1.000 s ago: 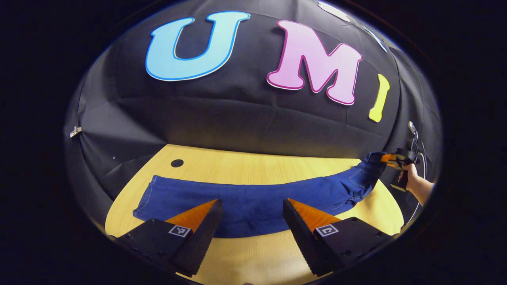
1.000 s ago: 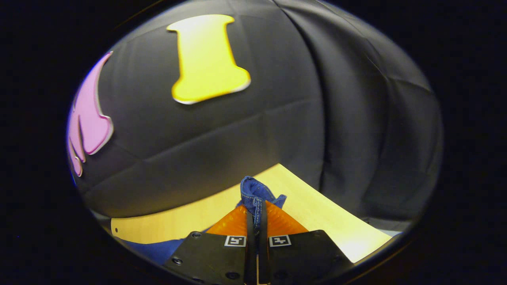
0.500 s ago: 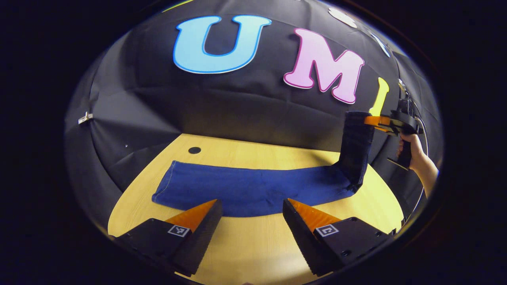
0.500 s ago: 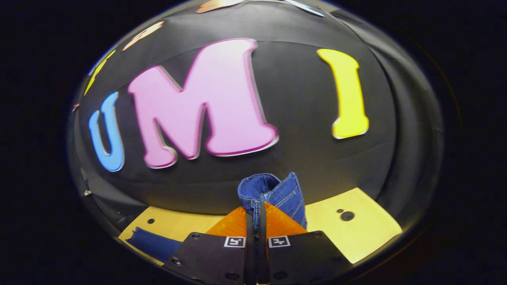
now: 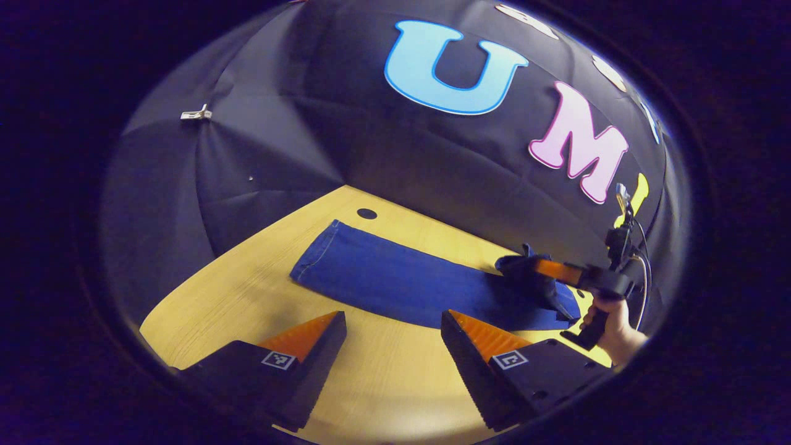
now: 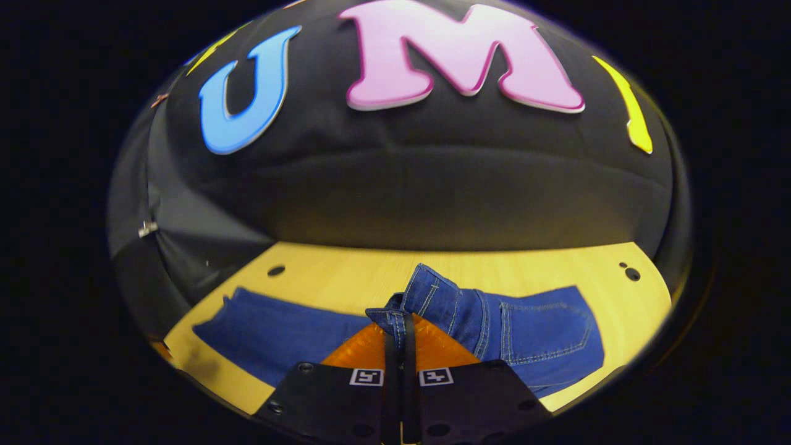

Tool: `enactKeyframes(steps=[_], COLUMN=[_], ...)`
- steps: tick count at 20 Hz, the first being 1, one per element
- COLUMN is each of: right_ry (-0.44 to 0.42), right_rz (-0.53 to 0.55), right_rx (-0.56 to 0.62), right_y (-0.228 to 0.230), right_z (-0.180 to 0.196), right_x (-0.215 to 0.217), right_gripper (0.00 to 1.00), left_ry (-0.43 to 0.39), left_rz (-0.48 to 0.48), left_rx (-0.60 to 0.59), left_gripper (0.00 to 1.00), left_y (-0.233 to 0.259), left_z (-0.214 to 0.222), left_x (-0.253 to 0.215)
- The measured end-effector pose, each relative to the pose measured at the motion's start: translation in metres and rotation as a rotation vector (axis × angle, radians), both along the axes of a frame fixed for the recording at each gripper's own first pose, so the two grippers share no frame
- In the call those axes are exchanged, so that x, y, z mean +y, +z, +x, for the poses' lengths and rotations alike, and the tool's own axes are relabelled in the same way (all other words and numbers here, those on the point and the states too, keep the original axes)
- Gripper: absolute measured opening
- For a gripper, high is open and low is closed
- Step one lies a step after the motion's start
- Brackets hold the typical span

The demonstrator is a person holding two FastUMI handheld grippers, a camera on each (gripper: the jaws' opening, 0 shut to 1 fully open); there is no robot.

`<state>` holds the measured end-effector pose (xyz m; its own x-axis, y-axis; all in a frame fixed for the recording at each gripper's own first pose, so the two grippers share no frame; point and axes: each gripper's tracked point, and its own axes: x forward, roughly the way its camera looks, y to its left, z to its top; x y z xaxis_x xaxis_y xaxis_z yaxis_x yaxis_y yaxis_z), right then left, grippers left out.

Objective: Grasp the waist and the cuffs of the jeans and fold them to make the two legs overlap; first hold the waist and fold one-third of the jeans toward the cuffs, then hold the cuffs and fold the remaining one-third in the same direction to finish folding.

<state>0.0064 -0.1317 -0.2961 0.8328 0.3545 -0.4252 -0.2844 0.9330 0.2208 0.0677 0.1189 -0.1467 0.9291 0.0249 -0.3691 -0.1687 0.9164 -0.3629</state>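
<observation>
Denim jeans (image 5: 395, 281): flat on bench (image 5: 247, 309), long axis lower right to upper left of left gripper view. Right hand-held gripper (image 6: 401, 327): clamped on waist (image 6: 395, 315), folding it toward cuffs (image 5: 315, 253). Left hand-held gripper (image 5: 392, 327): jaws apart, empty, just short of near edge.

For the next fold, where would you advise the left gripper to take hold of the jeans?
Probably the cuff end: it lies flat and free on the table, far from the waist that the right gripper pinches. The open left gripper could slide in from the hem edge.
</observation>
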Motion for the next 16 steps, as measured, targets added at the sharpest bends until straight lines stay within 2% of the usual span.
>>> enactKeyframes(steps=[1, 3, 5, 7, 11, 16], right_ry=[0.025, 0.071, 0.111, 0.106, 0.104, 0.119], right_rz=[-0.026, -0.048, -0.02, -0.055, -0.098, -0.092], right_rx=[0.021, 0.059, 0.052, -0.005, -0.084, -0.08], right_y=[-0.025, -0.048, -0.043, -0.034, -0.014, -0.009], right_z=[0.001, -0.015, -0.037, -0.044, -0.066, -0.092], right_x=[-0.012, 0.001, 0.015, 0.003, -0.025, -0.057], right_gripper=[0.06, 0.07, 0.55, 1.0, 0.98, 0.98], left_ry=[0.033, 0.099, 0.144, 0.147, 0.135, 0.106], left_rz=[-0.006, -0.008, 0.017, 0.067, 0.182, 0.207], left_rx=[0.002, 0.016, 0.003, 0.013, 0.082, 0.201], left_gripper=[0.99, 0.99, 0.99, 0.99, 0.99, 0.99], left_y=[-0.004, -0.012, -0.013, -0.018, -0.04, -0.076], left_z=[0.006, 0.019, 0.035, 0.054, 0.093, 0.121], left_x=[0.011, 0.033, 0.055, 0.069, 0.095, 0.106])
